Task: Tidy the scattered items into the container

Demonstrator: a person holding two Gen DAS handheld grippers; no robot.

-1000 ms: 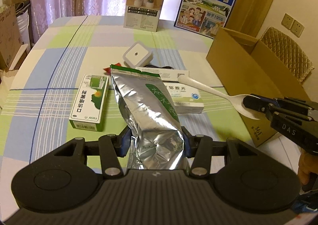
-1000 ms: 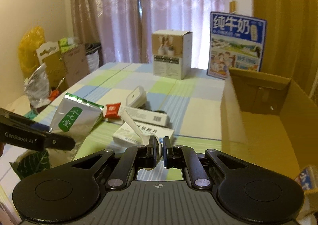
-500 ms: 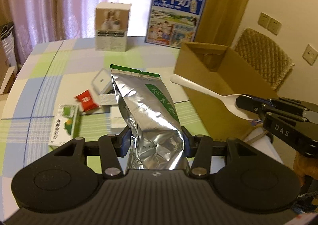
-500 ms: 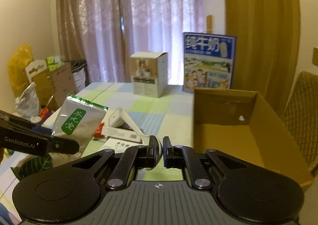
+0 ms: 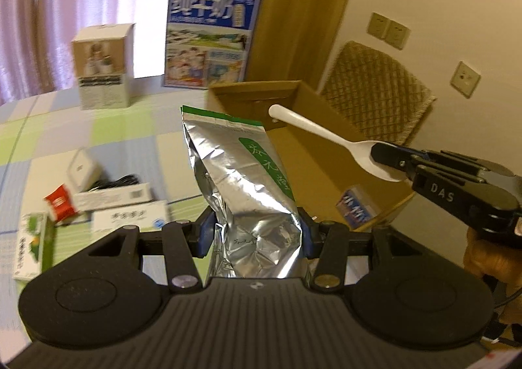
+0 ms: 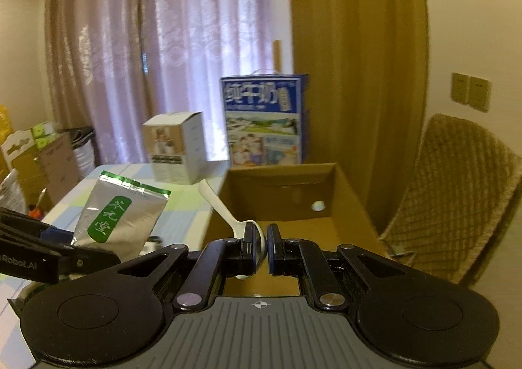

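Now we see left gripper [image 5: 256,233] clamped on pouch [image 5: 248,180] | right gripper [image 6: 261,250] pinching spoon [image 6: 228,212] by its bowl | box [image 6: 345,196] open beside both.

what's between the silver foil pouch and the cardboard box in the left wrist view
Nothing solid: the foil pouch, clamped in the left claw, overlaps the cardboard box in the left wrist view. Only the white plastic spoon in the right claw reaches over the box.

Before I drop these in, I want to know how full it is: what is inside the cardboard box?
Inside the cardboard box one small blue packet lies at the near corner. The rest of the floor looks bare, but the foil bag covers part of it.
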